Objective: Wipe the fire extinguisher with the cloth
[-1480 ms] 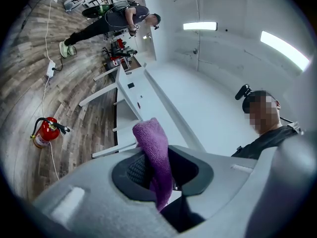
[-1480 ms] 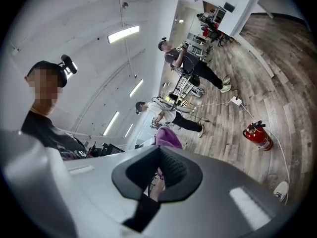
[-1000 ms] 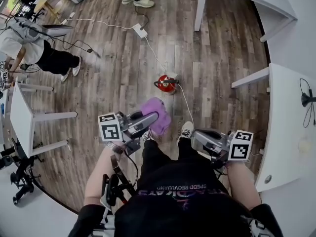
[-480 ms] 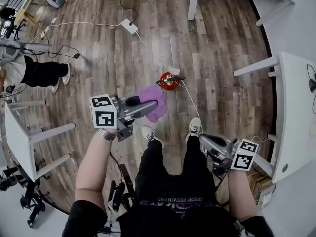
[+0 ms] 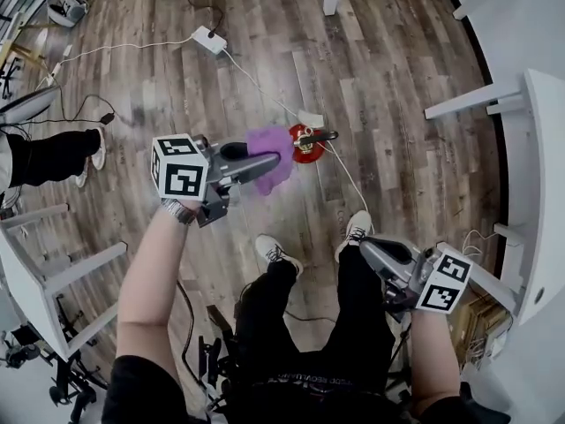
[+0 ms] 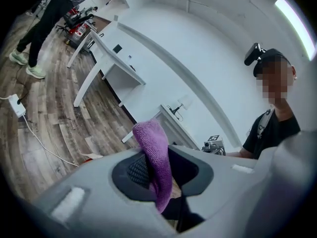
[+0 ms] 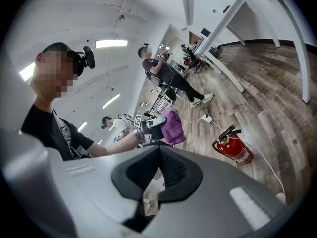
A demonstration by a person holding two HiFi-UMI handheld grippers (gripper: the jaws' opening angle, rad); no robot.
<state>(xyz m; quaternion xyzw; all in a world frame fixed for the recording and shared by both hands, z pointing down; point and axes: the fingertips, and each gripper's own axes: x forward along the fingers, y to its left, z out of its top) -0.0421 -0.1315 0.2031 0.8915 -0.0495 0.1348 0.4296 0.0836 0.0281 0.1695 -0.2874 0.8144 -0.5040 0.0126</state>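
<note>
Purple cloth (image 5: 274, 141) pinched at the tips of the left gripper (image 5: 265, 161), head view; most of it bunches beyond the jaws. Red fire extinguisher (image 5: 305, 141) stands on the plank floor (image 5: 397, 131) just past the cloth, ahead of the left gripper's tips. Right gripper (image 5: 366, 249) sits low at the person's right side, well apart from the extinguisher

Left gripper view: jaws clamped on the cloth (image 6: 154, 152), which runs up between the pads and flops over the top

Right gripper view: jaws drawn together, nothing between them. Ahead and right of them the extinguisher (image 7: 234, 148) stands on the floor; the cloth (image 7: 173, 125) hangs in the air to its left, held in the left gripper (image 7: 154, 125), clear of the extinguisher
</note>
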